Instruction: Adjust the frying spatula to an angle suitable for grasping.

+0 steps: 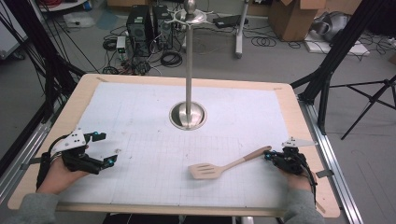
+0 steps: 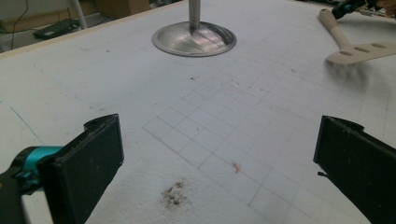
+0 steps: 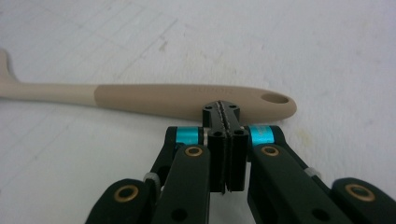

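From the high view we see the left gripper (image 1: pixel 100 148) with its fingers spread wide and nothing between them, resting at the near left of the worktop (image 1: pixel 299 116). The right gripper (image 1: pixel 269 155) sits at the near right, its tips right at the end of the handle of a beige slotted spatula (image 1: pixel 224 165); the blade lies away from those fingers, toward the middle of the worktop. Beyond both pairs of fingers stands a metal stand (image 1: pixel 188 84), a tall pole rising from a round dish base. Around the worktop we see grey floor, cables, computer cases, cardboard boxes and black tripod legs.

In the left gripper view we look between two black fingers (image 2: pixel 88 163) standing well apart over a white mat (image 2: pixel 140 84) printed with a faint grid, marked by a dark smudge (image 2: pixel 173 195) just ahead of them. The stand's base (image 2: pixel 195 38) lies far ahead, and the spatula (image 2: pixel 355 49) is far off toward the right finger's side, beside the other gripper's blue tip.

In the right gripper view we get what the others leave unclear: the fingers (image 3: pixel 215 140) are pressed together with nothing clamped, and the spatula handle (image 3: pixel 187 99), with its hanging hole, lies crosswise just beyond the tips. Whether they touch it we cannot tell.
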